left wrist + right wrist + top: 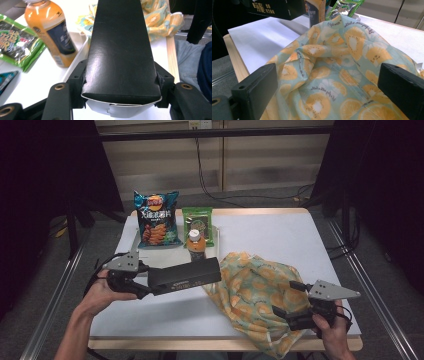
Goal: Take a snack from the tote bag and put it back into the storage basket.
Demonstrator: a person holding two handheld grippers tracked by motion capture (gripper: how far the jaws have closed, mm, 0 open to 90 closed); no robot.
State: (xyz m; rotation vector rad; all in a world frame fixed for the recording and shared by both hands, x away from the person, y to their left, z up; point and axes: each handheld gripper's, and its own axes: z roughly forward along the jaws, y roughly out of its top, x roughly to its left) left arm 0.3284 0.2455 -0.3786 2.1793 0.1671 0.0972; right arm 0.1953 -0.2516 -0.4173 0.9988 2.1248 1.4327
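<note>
I had the long black box (185, 276) clamped by one end in my left claw (142, 287), its jaws pressed against both narrow sides, as the left gripper view (121, 50) showed. The box hung level above the white table (280, 235), its free end reaching toward the fruit-print cloth bag (255, 292) and stopping just short of it. The near end flap of the box showed white underneath, and I could not read the printing on its side.

My right claw (292, 312) stood at the bag's near corner with its jaws spread wide; in the right gripper view the fabric (332, 82) bulged up between them, and the pads were not pressing on it. The bag lay crumpled, and whatever was inside it was hidden by its folds.

Behind the box stood an orange drink bottle (196, 245), in what looked like a shallow white tray (165, 257), though the tray's far edge was covered. Farther back leaned a blue chip bag (156, 220) and a green snack packet (198, 222), the bottle cutting off the packet's lower part.
</note>
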